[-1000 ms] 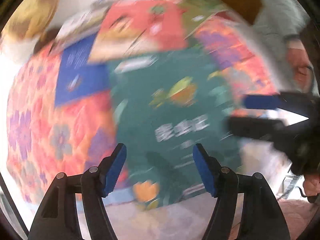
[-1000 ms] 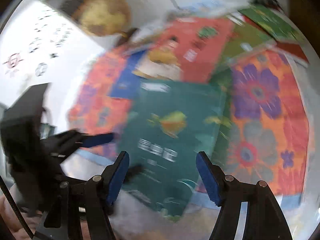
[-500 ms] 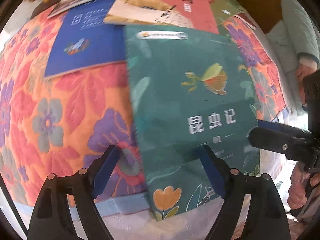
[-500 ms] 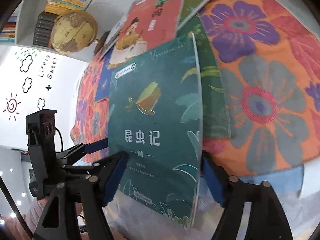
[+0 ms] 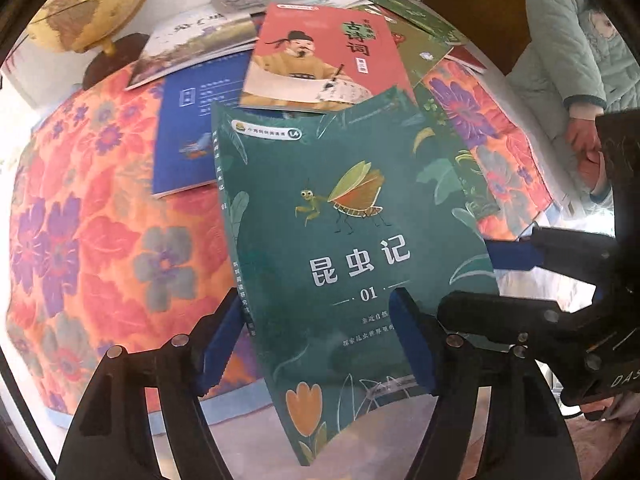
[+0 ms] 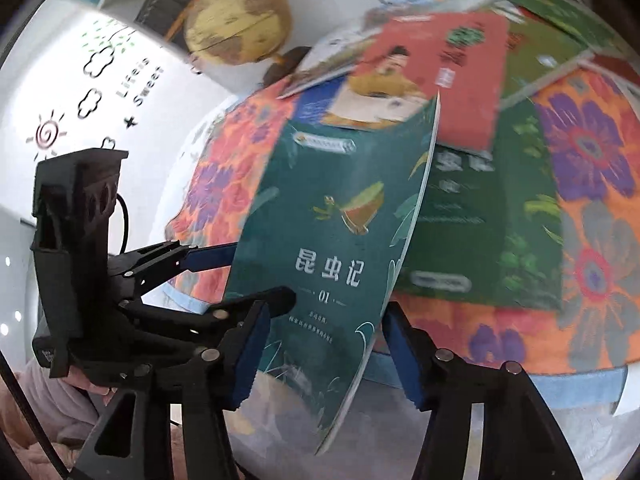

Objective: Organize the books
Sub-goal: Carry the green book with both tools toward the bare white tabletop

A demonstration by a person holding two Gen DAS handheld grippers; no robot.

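Observation:
A dark green book point(image 5: 340, 200) with an insect on its cover is tilted up off the flowered cloth point(image 5: 100, 220), its cover bowed. It runs slantwise through my left gripper point(image 5: 316, 296): one finger lies under the spine and the other over the cover. My right gripper point(image 6: 326, 308) straddles the book point(image 6: 340, 208) from the other side, its right finger under the free edge. Both sets of jaws are closing with a gap still showing. Each gripper appears in the other's view: the right gripper point(image 5: 468, 276) and the left gripper point(image 6: 260, 272).
A red book point(image 5: 324, 52), a blue book point(image 5: 188, 128) and several others lie overlapped farther back. A second green book point(image 6: 480, 220) lies under the raised one. A globe point(image 5: 88, 4) stands at the back left. A person's sleeve point(image 5: 580, 40) is at the right.
The green book lay nearly flat half a second ago; now its near end is raised and bowed. Both grippers have narrowed around it, and the views have pulled back.

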